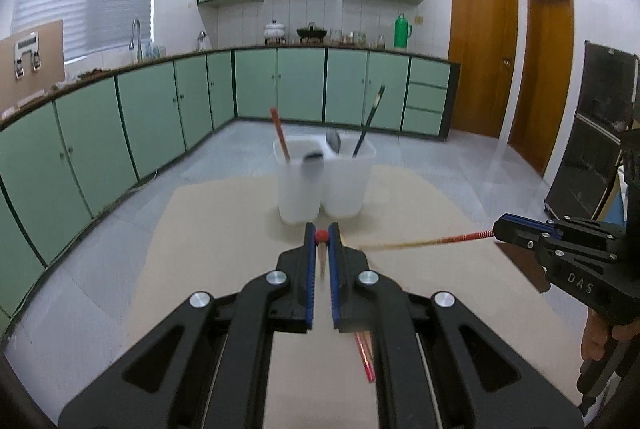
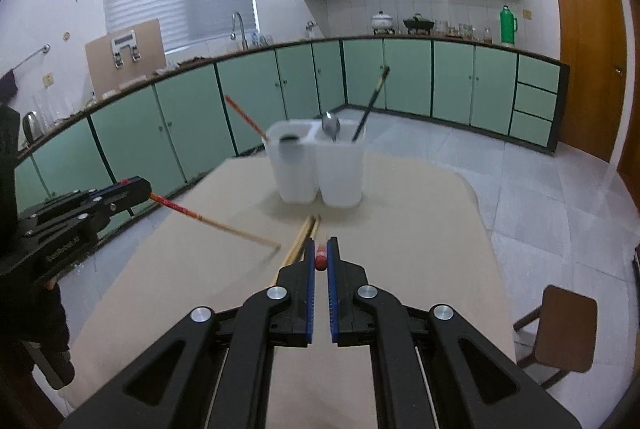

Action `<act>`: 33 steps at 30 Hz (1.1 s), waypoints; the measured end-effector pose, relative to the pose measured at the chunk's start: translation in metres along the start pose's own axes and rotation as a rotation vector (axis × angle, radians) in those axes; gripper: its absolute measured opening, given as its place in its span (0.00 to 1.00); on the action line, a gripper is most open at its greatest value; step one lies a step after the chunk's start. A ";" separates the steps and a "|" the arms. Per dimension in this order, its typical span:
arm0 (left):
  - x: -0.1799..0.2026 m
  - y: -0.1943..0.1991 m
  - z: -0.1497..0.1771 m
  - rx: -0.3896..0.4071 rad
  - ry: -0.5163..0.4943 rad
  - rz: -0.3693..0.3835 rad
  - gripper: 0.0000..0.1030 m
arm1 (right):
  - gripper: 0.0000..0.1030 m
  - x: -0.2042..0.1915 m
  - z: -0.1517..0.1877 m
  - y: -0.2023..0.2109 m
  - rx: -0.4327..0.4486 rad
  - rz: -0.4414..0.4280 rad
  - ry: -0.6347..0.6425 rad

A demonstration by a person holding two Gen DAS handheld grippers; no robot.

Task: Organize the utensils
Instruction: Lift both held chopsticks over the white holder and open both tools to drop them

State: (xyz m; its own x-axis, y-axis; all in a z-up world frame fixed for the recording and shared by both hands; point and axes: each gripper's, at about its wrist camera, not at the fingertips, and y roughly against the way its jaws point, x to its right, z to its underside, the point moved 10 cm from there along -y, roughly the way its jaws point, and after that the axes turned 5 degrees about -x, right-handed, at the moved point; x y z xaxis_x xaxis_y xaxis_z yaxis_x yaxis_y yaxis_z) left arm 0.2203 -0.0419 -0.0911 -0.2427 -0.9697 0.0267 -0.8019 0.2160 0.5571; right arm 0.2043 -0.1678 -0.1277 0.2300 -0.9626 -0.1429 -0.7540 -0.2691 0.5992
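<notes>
Two tongs, left [image 1: 322, 236] and right [image 2: 321, 253], each clenched one chopstick [image 2: 216, 223]; two more lay on tabletop [image 2: 420, 229], ends hidden.

chopstick tip [image 1: 370, 246] motion-blurred, dark utensil [image 1: 313, 158] in holder smeared

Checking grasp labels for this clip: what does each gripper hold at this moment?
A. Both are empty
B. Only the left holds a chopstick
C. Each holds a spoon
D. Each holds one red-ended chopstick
D: the left gripper has a red-ended chopstick between its jaws, and the right gripper is likewise shut on its own chopstick, both held above the table.
</notes>
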 end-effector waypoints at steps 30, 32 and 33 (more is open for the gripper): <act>0.006 0.022 -0.179 0.322 -0.061 0.002 0.05 | 0.05 0.003 -0.220 0.034 0.278 -0.049 0.106; 0.005 0.014 -0.198 0.351 -0.067 -0.019 0.05 | 0.05 0.005 -0.237 0.029 0.297 -0.043 0.098; 0.005 0.009 -0.206 0.364 -0.069 -0.028 0.05 | 0.05 0.006 -0.244 0.023 0.305 -0.037 0.093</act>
State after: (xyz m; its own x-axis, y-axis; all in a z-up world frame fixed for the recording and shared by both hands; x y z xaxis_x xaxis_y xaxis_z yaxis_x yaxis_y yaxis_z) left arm 0.3249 -0.0680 0.0850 -0.2437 -0.9687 -0.0470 -0.9474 0.2274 0.2252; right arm 0.3383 -0.1730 0.0778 0.3055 -0.9489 -0.0789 -0.8904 -0.3140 0.3295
